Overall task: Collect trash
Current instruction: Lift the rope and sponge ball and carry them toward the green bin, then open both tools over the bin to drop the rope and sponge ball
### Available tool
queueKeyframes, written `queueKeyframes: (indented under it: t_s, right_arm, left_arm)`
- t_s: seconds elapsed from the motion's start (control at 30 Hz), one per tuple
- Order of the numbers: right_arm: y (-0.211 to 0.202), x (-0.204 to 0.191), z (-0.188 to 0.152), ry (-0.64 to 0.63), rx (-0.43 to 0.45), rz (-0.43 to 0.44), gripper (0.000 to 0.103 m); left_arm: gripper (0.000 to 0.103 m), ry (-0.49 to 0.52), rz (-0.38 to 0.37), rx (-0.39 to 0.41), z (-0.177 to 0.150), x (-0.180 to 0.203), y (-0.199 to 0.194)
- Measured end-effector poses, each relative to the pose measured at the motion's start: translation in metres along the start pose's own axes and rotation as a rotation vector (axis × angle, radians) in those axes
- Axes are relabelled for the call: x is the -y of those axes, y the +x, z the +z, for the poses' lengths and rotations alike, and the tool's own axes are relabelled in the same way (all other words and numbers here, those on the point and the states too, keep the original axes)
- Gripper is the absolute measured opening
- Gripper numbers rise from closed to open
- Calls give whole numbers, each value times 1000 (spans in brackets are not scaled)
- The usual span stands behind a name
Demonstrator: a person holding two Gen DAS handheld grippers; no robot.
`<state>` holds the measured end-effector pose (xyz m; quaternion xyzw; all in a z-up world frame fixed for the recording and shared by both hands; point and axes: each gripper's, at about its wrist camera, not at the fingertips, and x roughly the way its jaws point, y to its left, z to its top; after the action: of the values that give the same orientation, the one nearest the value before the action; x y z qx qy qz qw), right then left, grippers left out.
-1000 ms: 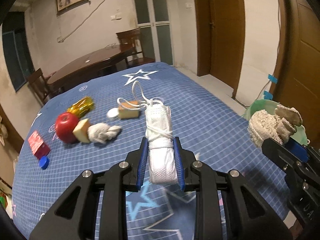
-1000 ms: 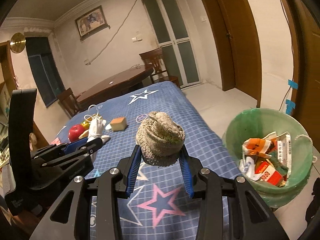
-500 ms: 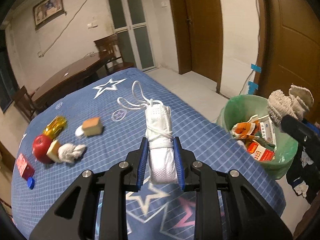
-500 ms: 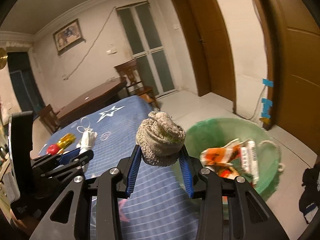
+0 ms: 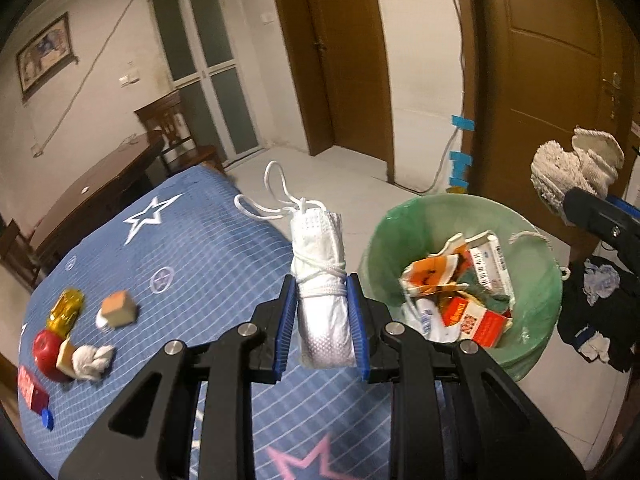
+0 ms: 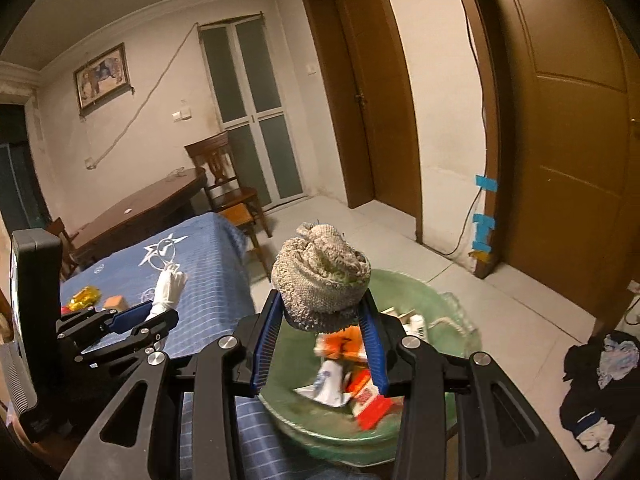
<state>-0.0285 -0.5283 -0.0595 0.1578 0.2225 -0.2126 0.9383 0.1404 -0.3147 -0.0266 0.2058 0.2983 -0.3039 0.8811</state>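
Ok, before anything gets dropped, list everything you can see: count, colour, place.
Face mask: one, white, rolled, in left tool.
Rag: one, grey-beige, wadded, in right tool, over the bin.
Bin: one, green liner, on floor beside bed, holds cartons and wrappers.
Bed cover: one, blue with stars.
Apple: one, red, on cover.
Tan blocks: two, on cover.
White wad: one, by apple.
Gold wrapper: one.
Red box: one.
Blue cap: one.
Clothes pile: one, dark, on floor.
Left tool: shut.
Right tool: shut.
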Motion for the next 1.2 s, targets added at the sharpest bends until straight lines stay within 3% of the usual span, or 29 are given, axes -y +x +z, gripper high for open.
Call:
queueKeyframes:
  t_s: [0.57, 1.2]
  right_arm:
    - [15, 14, 10, -58, -30, -77, 41]
    - [43, 9, 12, -112, -99, -124, 41]
  left_arm:
    - [24, 87, -81, -13, 15, 41, 29]
    - [24, 92, -186, -31, 24, 45, 41]
